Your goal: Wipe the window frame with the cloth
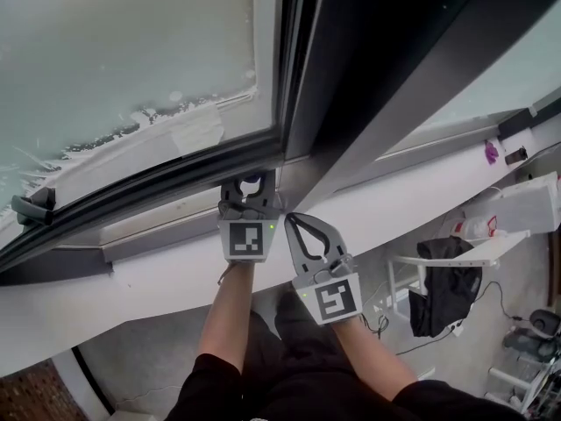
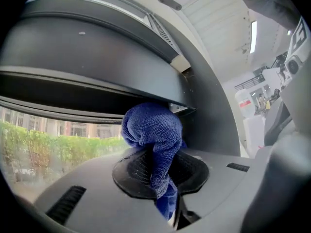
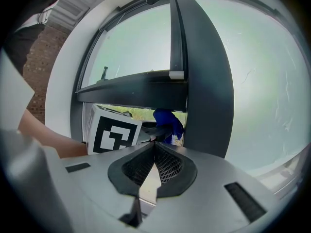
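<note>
In the head view, the left gripper (image 1: pixel 244 189) is held against the lower corner of the dark window frame (image 1: pixel 166 181), above the white sill (image 1: pixel 123 292). The right gripper (image 1: pixel 293 221) is seen just beside it, over the sill and apart from the frame.

In the left gripper view, the jaws are clamped on a bunched blue cloth (image 2: pixel 153 130), whose upper fold is pressed against the underside of the frame. A green hedge (image 2: pixel 58 147) is glimpsed through the gap below.

In the right gripper view, the jaws are closed together with nothing held between them. Beyond them, the left gripper's marker cube (image 3: pixel 114 134) and the cloth are seen at the corner where the frame's horizontal bar meets its upright post.
</note>
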